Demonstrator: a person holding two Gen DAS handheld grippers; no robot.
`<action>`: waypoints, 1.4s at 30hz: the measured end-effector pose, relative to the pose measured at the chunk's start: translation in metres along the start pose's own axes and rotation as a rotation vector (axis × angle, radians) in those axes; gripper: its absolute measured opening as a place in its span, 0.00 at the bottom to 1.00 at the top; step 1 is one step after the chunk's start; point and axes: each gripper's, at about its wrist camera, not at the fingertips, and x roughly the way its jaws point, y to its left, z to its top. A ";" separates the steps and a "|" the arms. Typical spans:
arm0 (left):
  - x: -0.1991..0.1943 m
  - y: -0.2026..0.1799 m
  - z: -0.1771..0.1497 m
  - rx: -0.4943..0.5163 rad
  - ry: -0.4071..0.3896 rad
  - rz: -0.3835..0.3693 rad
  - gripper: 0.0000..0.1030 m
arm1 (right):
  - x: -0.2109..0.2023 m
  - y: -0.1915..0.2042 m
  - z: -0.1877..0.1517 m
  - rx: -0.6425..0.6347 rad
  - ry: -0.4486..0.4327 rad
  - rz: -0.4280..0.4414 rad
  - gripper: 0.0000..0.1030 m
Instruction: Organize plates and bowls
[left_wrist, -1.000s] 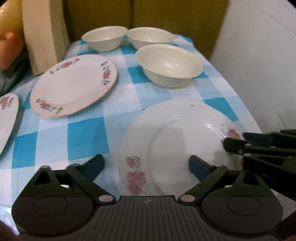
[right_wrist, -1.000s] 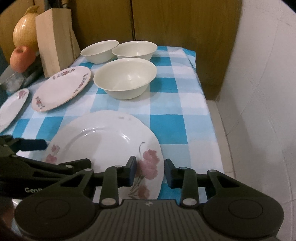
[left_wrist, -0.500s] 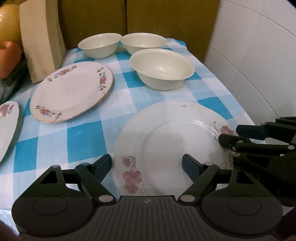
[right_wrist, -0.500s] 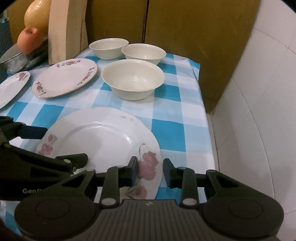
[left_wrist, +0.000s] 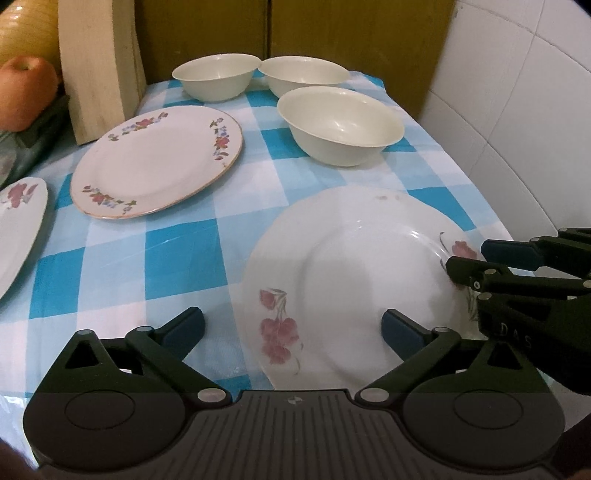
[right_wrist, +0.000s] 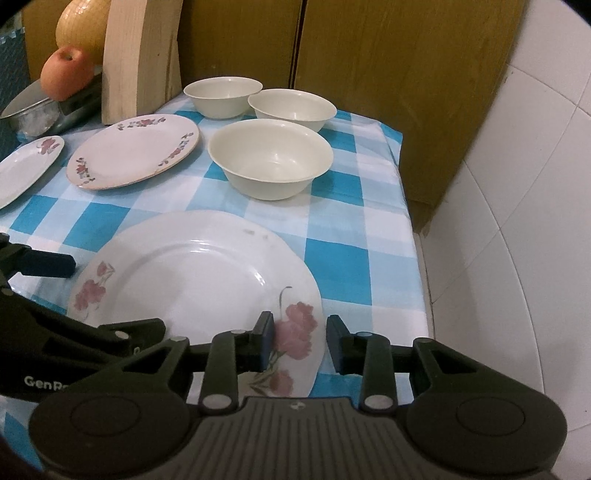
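Left wrist view: the left gripper (left_wrist: 291, 328) has just been opening and its fingers now stand spread wide, one pad off the near plate's (left_wrist: 354, 280) left edge over the checked tablecloth (left_wrist: 177, 251), the other above the plate's near rim, pressing on nothing. It looks placed to steady or take the plate rather than hold it. The plate is glossy white, shallow, with pink flowers on its scalloped rim. Beyond the fingers lie a gold-edged flowered plate (left_wrist: 155, 162) and three smooth cream bowls, the nearest bowl (left_wrist: 340, 125) deep and round.

Right wrist view: the right gripper (right_wrist: 299, 341) straddles the plate's near right rim, at the big pink flower, with its fingers narrowly parted. Whether the pads actually pinch the rim I cannot tell; a gap seems to show on the outer side. This edge grip suits lifting a thin, slippery plate for stacking.
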 end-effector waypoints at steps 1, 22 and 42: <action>0.000 0.000 0.000 -0.001 -0.002 0.001 1.00 | 0.000 0.000 0.000 0.000 0.000 0.000 0.25; -0.015 0.008 0.006 -0.060 0.021 -0.118 0.60 | -0.007 -0.012 0.005 0.114 -0.020 0.166 0.00; -0.007 0.010 0.009 -0.026 0.044 -0.140 0.77 | 0.005 -0.084 -0.014 0.374 0.062 0.214 0.14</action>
